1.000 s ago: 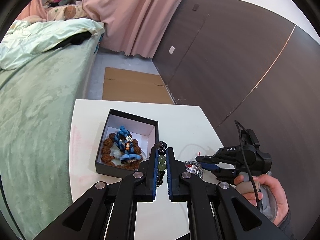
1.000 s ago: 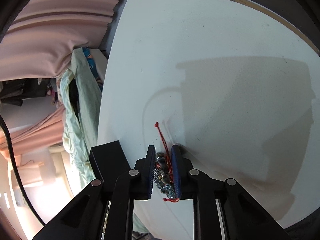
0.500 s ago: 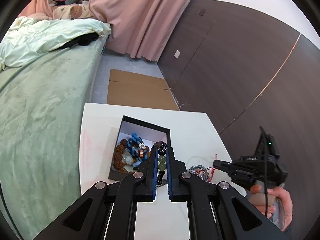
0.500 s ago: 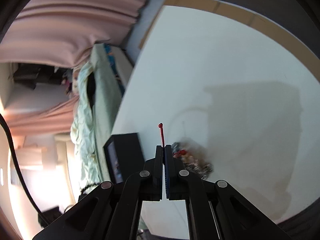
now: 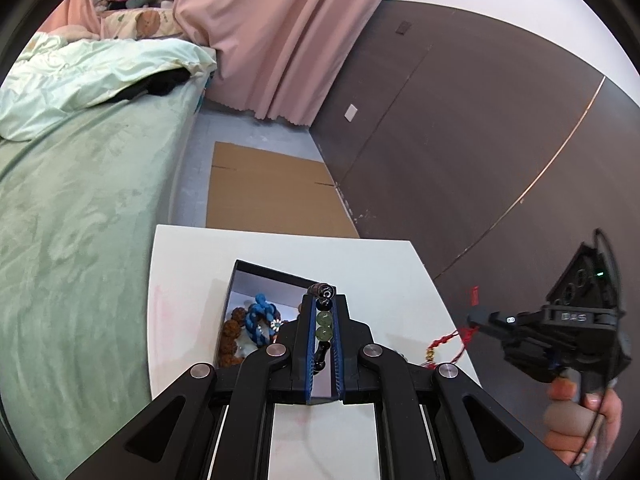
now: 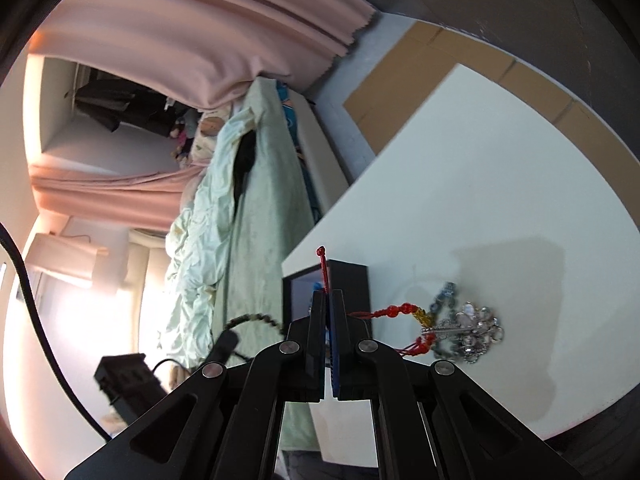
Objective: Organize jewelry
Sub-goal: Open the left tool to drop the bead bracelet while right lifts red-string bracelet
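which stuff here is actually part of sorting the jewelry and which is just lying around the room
Part of the job:
- beaded bracelet in the left gripper
- red cord bracelet pinched by the right gripper
- silver jewelry hanging from the cord
- black box holding bracelets

Just lying about:
- flattened cardboard
- green bedding
- pink curtain

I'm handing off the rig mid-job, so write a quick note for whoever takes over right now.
Left hand-held gripper: shut on the beaded bracelet, held above the black box.
Right hand-held gripper: shut on the red cord; its silver charm bracelet hangs over the white table.
Done: blue and brown pieces lie in the box.
Left: put both held bracelets in the box.
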Available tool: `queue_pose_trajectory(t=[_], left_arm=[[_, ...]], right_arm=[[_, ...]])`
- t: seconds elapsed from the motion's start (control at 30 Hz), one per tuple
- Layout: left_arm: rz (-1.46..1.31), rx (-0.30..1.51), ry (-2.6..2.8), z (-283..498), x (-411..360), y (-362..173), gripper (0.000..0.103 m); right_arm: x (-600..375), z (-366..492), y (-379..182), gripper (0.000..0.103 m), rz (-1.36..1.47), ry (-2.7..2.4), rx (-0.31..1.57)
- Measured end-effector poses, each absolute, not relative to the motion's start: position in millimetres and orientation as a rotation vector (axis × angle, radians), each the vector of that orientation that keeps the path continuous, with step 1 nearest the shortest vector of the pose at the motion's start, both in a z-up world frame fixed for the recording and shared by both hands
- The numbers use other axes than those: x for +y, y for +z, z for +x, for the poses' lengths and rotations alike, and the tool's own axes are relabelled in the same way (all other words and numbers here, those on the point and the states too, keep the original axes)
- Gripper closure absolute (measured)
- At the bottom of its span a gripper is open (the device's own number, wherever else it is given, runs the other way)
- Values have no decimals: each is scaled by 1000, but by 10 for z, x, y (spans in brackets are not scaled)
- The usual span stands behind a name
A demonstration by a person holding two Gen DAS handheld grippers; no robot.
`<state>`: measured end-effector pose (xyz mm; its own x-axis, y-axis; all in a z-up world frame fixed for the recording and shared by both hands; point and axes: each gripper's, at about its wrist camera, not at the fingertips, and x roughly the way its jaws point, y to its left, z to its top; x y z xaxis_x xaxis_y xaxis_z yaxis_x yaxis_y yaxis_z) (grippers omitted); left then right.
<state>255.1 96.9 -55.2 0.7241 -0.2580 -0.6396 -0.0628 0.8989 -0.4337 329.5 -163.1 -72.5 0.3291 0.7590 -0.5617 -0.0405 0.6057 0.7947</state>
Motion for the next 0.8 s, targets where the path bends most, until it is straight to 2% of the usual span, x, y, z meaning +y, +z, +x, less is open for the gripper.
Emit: queue_pose_trajectory(t=[0.23,0.33,0.4,0.47,0.5,0.53,0.8], left_arm=[[-491,793,-142,2677,938,-669,95],[-540,836,-174,2732,949,-753,92],[-554,858,-178,2748,957,-795,76],[-566,846,-175,2721,974,-789,39],[-575,821,-169,2680,995,-762,34],[-579,804,-166,2651,1006,-739,31],[-599,750,-151,2484,1131,-554,31]], right_arm=[[-1551,3284,-511,99,764,648,1085],[-1549,3280,-405,99,756,673,1065],[-1524,3271,-305,99,741,690,1047],[-1499,3262,-232,99,731,696,1033],[-1492,3256,-176,99,726,705,1022],[-1484,3252,-142,99,723,711,1016],[-1428,3200,215,99,696,762,952]])
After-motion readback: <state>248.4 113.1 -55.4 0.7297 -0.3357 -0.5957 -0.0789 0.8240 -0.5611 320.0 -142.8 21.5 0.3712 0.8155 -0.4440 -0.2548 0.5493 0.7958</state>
